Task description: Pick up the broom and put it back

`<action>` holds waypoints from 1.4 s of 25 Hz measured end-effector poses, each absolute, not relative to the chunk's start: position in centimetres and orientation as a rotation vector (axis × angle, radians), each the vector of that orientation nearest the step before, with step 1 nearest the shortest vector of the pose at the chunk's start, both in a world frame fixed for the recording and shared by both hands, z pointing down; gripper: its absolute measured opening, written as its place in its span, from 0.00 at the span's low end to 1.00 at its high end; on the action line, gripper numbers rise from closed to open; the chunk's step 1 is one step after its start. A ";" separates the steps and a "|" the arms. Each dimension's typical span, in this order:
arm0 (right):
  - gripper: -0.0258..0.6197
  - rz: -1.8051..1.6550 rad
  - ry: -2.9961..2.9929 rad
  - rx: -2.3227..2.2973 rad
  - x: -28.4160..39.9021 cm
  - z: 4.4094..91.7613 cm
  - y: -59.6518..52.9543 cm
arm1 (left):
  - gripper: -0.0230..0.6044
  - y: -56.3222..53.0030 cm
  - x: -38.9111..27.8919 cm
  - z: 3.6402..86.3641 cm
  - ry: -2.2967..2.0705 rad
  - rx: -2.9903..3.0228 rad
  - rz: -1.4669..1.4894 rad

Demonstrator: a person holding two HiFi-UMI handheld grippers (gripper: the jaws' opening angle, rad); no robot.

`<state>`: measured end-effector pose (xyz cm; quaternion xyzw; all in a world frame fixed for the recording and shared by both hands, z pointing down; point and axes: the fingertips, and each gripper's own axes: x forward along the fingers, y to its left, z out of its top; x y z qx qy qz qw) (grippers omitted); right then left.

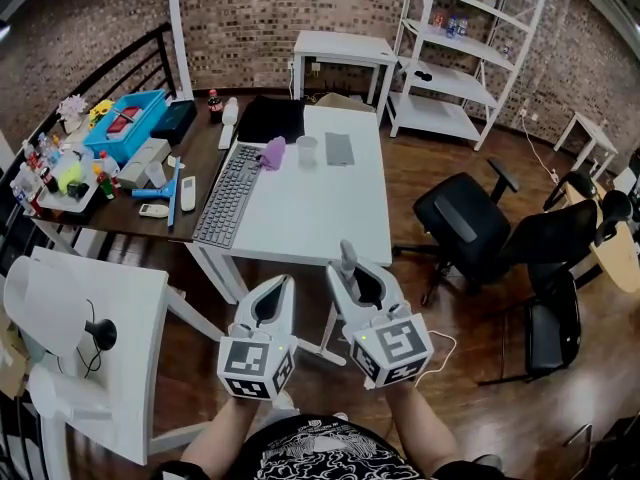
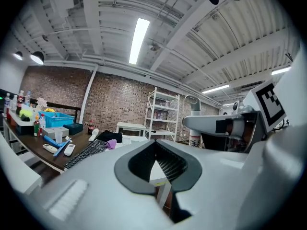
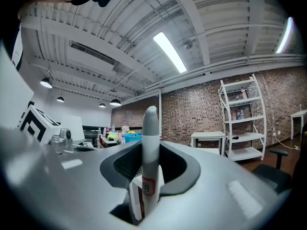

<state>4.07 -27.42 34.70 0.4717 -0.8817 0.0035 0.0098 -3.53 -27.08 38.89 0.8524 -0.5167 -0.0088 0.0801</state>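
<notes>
- The left arm [image 1: 228,430] and the right arm [image 1: 425,433] reach out side by side. Both tongs are level and point at the white desk [image 1: 310,218] from its near side.
- The left tongs [image 1: 280,286] are closed and hold nothing. In the left gripper view the tips [image 2: 154,144] touch.
- The right tongs [image 1: 350,271] squeeze the grey broom handle [image 1: 347,257], which stands up straight just in front of the desk.
- Only the head view shows both arms and the keyboard [image 1: 228,196] on the desk.
- Only the right gripper view shows a small sticker [image 3: 148,187] with a red edge on the broom handle [image 3: 150,133].
</notes>
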 end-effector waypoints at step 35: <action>0.18 0.156 -2.715 1.425 -2.9 45.1 -33.4 | 0.04 -30.9 -10.5 42.8 -1.510 2.528 0.048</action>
